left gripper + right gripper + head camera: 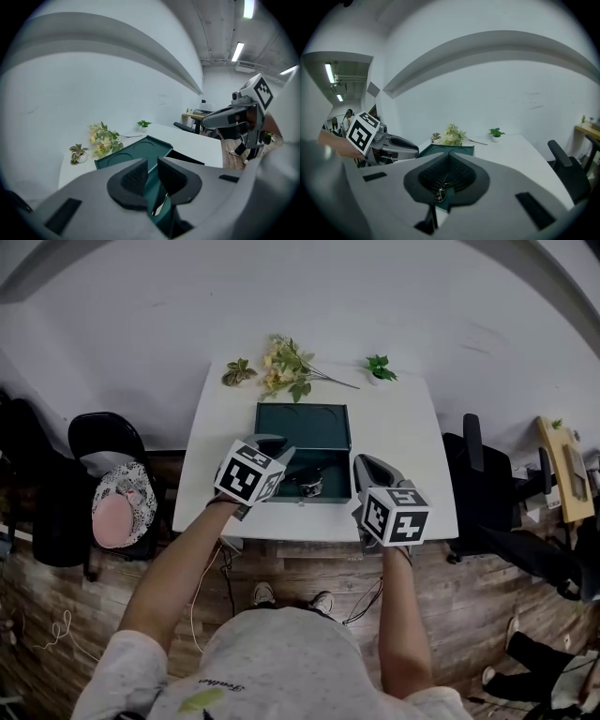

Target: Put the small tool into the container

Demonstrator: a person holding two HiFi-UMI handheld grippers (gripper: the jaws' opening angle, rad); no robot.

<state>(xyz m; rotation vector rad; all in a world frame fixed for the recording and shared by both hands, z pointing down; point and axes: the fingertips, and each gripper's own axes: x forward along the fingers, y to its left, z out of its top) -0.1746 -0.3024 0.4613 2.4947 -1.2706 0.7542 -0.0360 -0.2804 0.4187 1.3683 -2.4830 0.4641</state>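
Your left hand-held gripper [151,174] is released and empty, the right hand-held gripper [449,161] clenched. The tool [309,485] lies in the box [302,426], so the task looks done.

Left claw [153,177] parted above green container [140,151].

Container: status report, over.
Left gripper open over container. Right gripper shut, metal bit at its pads, hold unclear. Slim tool lies in container. Lid open, nothing blocking.
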